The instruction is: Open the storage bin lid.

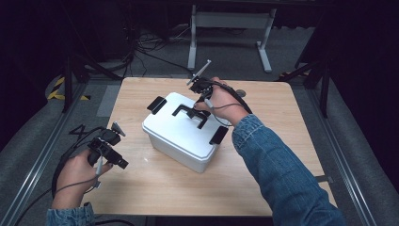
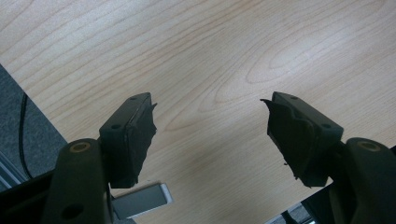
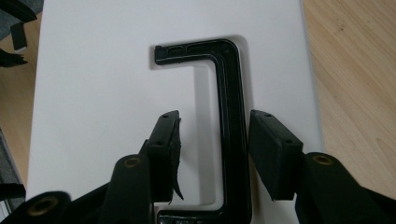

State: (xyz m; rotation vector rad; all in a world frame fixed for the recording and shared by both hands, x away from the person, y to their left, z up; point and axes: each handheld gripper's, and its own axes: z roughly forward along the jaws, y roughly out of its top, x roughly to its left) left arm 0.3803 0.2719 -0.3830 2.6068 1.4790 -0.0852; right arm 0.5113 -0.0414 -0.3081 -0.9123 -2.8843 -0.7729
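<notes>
High view: a white lidded box [image 1: 186,134] sits near the centre of the frame on a pale wooden bench [image 1: 155,183], turned at an angle to the bench edges. A black folding handle [image 1: 190,114] lies flat in a recess of the lid, and black latches [image 1: 156,104] flank the two short ends. The right tongs [image 1: 201,98], held by a hand in a denim sleeve [image 1: 282,174], point down onto the lid at the handle. The left tongs [image 1: 123,163] rest at the lower left of the frame, over the bench edge and well apart from the box.

Right gripper view: the long bar of the handle [image 3: 232,126] runs up the middle of the frame between the two black jaws of the right tongs [image 3: 212,140]. The jaws stand apart on either side of the bar, released, with a gap at the left pad; whether the right pad touches the bar cannot be told.

Left gripper view: the left tongs [image 2: 208,133] are spread wide and released, nothing between the jaws, over bare wood grain of the bench [image 2: 224,51].
</notes>
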